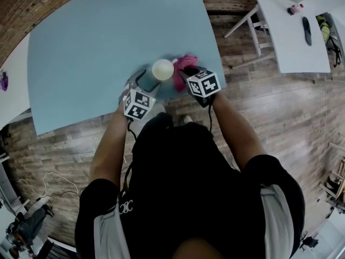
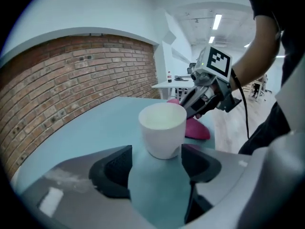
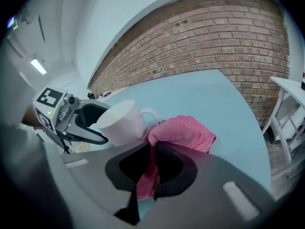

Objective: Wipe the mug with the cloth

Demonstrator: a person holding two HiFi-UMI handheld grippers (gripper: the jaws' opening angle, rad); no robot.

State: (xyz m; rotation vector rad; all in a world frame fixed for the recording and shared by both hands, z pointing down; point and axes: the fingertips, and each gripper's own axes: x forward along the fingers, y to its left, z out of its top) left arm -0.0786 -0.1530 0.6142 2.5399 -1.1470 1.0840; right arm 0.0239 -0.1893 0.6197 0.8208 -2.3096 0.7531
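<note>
**A:** Where does the mug (image 2: 162, 128) stand?

**B:** Upright on the blue table (image 1: 108, 36), close to the edge nearest the person. Everything else is gathered around it. The left gripper (image 2: 155, 163) comes at the mug from one side, and the right gripper (image 3: 153, 149) comes from the other with the pink cloth (image 3: 183, 132).

**A:** Why one on each side?

**B:** I'd guess the left one is there to steady the mug while the right one rubs it. A light mug would slide or tip if the cloth pushed on it with nothing holding it.

**A:** So has the left gripper got the mug?

**B:** Not as far as I can see. Its jaws are spread wide and the base of the mug sits right between their tips. There's a strip of table showing between the mug and one pad, so it brackets the mug rather than clamping it.

**A:** And the right gripper?

**B:** Its jaws are pinched narrow on a fold of the cloth. The rest of the cloth bunches out ahead of them, right beside the mug on the side where the handle (image 3: 150, 114) sticks out.

**A:** Is the cloth on the mug?

**B:** It's beside the mug, perhaps brushing the handle, but I can't tell for sure. I'd say the wiping hasn't properly begun.
</note>
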